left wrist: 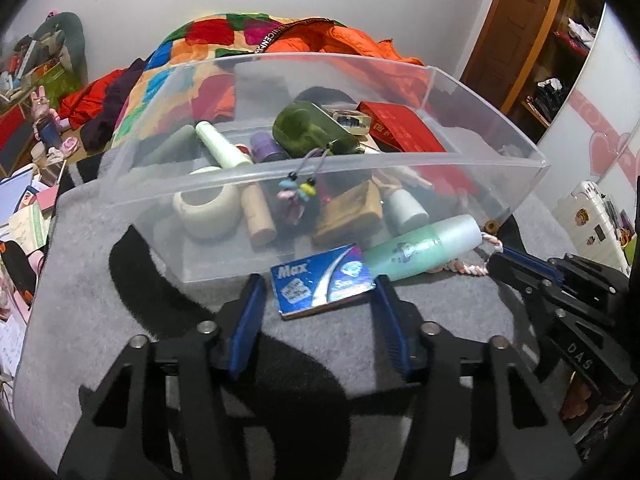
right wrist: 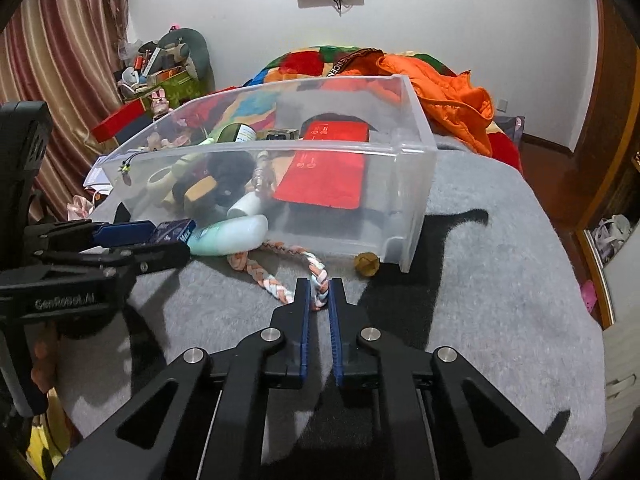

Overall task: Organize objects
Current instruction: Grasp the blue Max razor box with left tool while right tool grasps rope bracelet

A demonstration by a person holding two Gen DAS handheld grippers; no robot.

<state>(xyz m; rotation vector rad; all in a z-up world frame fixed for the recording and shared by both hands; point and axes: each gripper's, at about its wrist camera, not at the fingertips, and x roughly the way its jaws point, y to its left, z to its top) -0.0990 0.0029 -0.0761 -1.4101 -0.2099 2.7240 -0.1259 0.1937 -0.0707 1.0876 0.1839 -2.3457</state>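
My left gripper (left wrist: pixel 320 280) wide, straddling blue box (left wrist: pixel 322 278) just front of clear bin (left wrist: pixel 320 168), long axis crosswise; right gripper (right wrist: pixel 319 286) pinches braided rope (right wrist: pixel 276 276)

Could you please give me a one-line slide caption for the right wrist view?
Right gripper pinches braided rope beside clear bin on grey blanket.

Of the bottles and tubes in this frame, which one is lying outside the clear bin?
The mint-green bottle with the frosted cap: it lies on the grey blanket against the clear bin, right of the blue Max box. The other bottles and tubes lie inside the bin.
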